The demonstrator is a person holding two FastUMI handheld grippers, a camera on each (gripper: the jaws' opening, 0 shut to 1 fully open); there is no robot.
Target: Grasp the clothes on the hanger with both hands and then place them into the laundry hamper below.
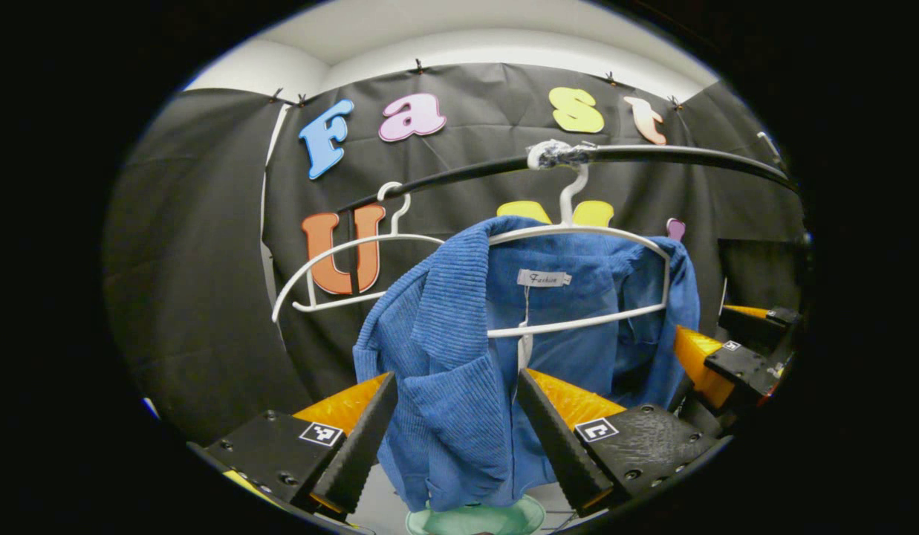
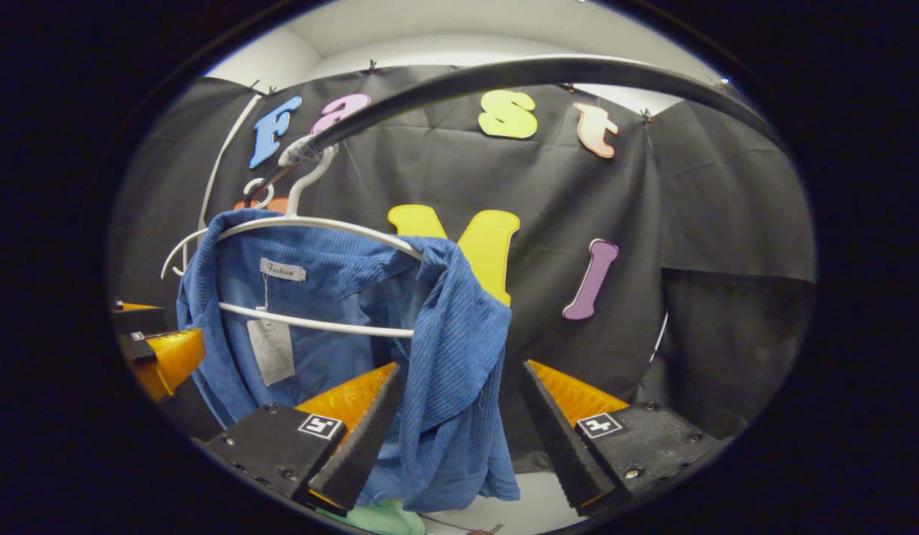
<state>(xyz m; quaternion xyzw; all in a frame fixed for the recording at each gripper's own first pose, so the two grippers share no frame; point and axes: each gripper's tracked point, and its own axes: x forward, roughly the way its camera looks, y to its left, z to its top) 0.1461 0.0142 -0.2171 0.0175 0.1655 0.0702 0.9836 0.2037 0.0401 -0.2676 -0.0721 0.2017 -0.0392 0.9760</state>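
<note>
A blue ribbed garment (image 1: 459, 357) hangs on a white hanger (image 1: 578, 230) hooked over a black rail (image 1: 652, 154), with a pale green hamper rim (image 1: 478, 518) showing directly below its hem.

In the left gripper view, the left gripper (image 1: 455, 427) has its jaws spread wide, one on each side of the garment's near shoulder and front panel; whether either one touches the cloth cannot be told. This view also takes in a second, bare white hanger (image 1: 340, 267) on the rail beside the garment, and the other gripper's orange and black fingers (image 1: 715, 357) at the garment's far side.

In the right gripper view, the right gripper (image 2: 459, 427) is likewise released, straddling the opposite drooping shoulder (image 2: 452, 357). A paper tag (image 2: 271, 349) hanging from the collar is plain here, and the left gripper's orange finger (image 2: 166, 360) sits beside the far edge of the garment.
</note>
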